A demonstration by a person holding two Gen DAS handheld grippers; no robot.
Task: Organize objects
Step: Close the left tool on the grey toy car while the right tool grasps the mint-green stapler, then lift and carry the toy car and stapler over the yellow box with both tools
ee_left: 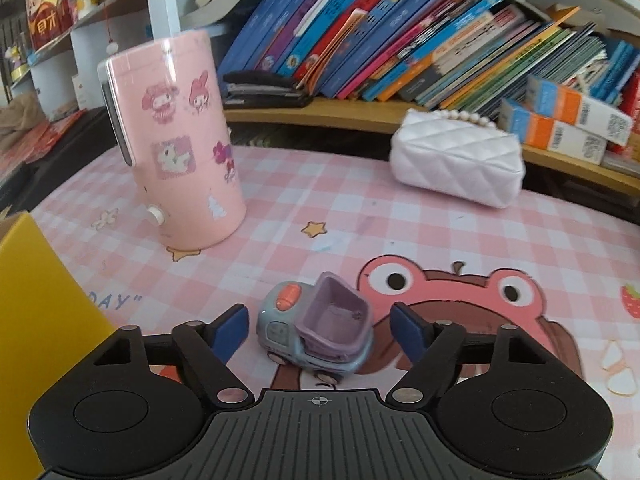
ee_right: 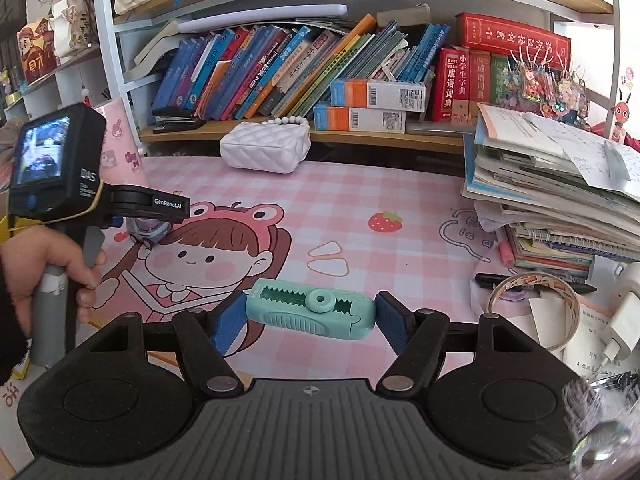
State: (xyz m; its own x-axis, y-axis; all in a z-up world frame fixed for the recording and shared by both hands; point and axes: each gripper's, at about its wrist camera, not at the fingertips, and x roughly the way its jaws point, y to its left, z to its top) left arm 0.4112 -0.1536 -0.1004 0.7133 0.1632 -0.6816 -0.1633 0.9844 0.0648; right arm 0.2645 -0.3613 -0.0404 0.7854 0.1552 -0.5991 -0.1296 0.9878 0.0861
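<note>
Your right gripper (ee_right: 307, 318) pinches the mint-green eraser case (ee_right: 311, 313) endwise above the pink checked mat (ee_right: 400, 208), while your left gripper (ee_left: 318, 330) stands spread around the toy truck (ee_left: 316, 330) resting on that mat

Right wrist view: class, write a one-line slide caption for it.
Right gripper shut on a green correction tape above the pink checked mat, books behind.
</note>
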